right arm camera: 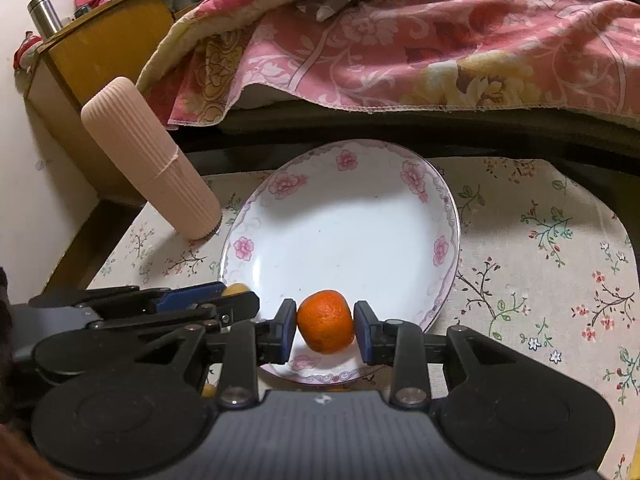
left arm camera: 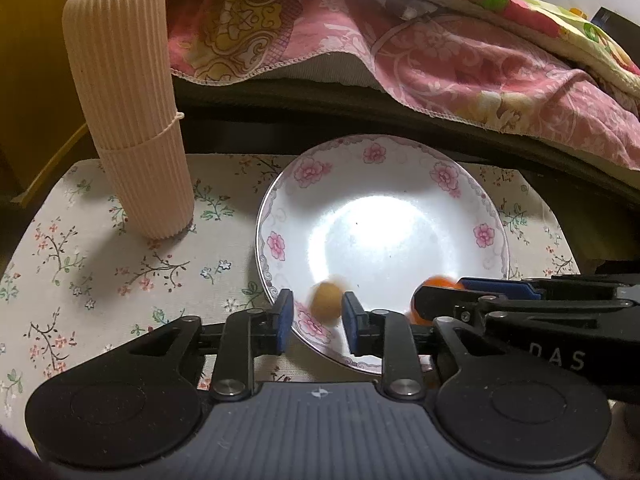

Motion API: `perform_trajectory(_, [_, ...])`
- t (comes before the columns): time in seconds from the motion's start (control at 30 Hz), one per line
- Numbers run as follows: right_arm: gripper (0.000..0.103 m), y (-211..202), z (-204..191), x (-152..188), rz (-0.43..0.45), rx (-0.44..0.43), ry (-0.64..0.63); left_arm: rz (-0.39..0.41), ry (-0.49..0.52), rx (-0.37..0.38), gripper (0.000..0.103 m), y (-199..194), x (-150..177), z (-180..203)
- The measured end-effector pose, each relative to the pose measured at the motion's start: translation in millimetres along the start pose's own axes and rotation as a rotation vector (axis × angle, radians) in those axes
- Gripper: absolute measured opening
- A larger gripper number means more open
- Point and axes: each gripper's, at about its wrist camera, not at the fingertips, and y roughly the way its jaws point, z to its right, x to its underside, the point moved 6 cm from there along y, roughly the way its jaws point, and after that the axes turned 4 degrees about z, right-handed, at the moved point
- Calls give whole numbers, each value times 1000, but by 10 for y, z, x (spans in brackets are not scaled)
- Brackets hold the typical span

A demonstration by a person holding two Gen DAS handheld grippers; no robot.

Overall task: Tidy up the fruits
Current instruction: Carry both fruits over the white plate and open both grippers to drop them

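Floral cloth (right arm camera: 540, 240): 1 plate (right arm camera: 344, 168), 2 fruits, 1 per tool.

1. Warm, dimmish indoor light is falling from above.
2. Glare is blooming on the plate (left arm camera: 384, 240) centre.
3. The ribbed cylinder (left arm camera: 128, 120) is casting a soft shadow leftward.
4. The small yellow fruit (left arm camera: 326, 304) is smearing with motion blur.
5. Fisheye distortion is bending the edges, and the corners are darkening.

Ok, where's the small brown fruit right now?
In the left wrist view, the small brown fruit sits blurred between the open left gripper fingers, over the near rim of the floral plate.
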Motion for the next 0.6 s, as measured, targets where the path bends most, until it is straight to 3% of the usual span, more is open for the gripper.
perform_trajectory(0.13, [41,-46,15,-32,21,-2,10,8,0,-11,54,-2,-11,-24])
perform_trajectory(0.23, [47,-109,24,-58,53,0,21,13,16,-26,56,7,-3,-31])
perform_trajectory(0.6, [48,-336,103,-106,128,36,50,9,-16,-23,60,-73,-1,-111])
